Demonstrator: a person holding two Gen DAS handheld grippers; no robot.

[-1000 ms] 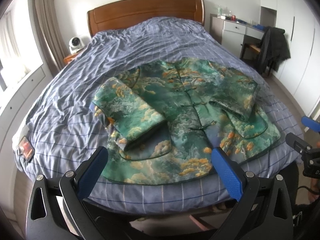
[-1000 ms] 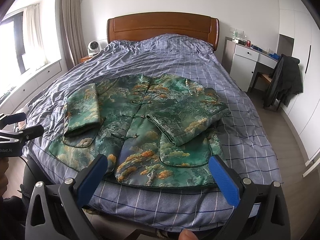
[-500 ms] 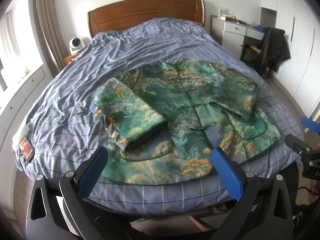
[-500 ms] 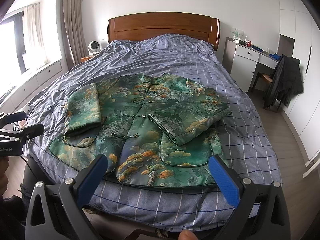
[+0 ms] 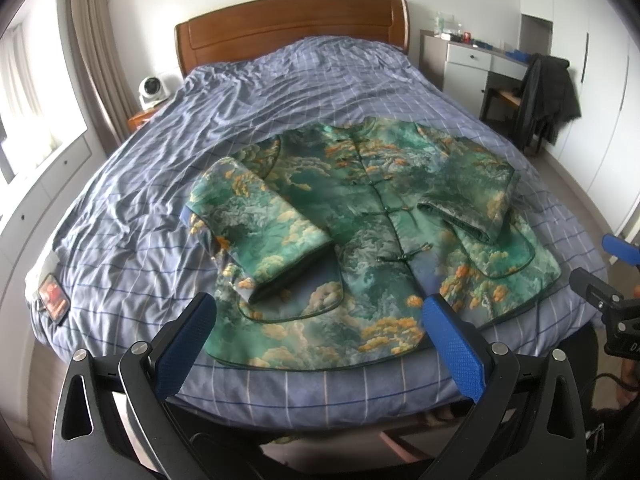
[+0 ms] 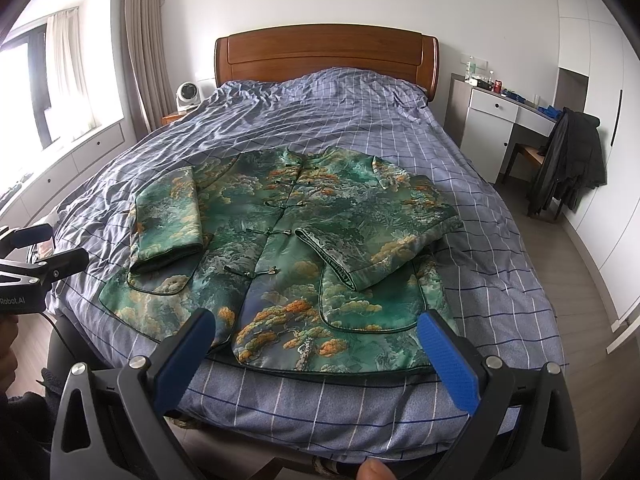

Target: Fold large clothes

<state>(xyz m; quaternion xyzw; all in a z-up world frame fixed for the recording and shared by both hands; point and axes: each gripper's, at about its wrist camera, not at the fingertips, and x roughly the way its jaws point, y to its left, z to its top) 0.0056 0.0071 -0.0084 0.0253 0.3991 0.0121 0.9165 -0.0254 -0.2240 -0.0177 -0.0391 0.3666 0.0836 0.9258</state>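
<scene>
Looking through left wrist view: left gripper (image 5: 318, 322) spread wide, empty, off foot of bed (image 5: 120, 248); green jacket (image 5: 360, 236) flat on bed's near half, sleeves folded in. Right wrist view: right gripper (image 6: 316, 338) likewise wide apart, empty, clear of jacket hem (image 6: 332, 370).

I am counting one jacket (image 6: 288, 248) with two sleeves, one bed (image 6: 360, 128), one fan (image 6: 188, 96), one desk (image 6: 504, 116), one dark coat (image 6: 568, 160) — and I am holding two grippers, left (image 5: 320, 320) and right (image 6: 316, 332).
</scene>
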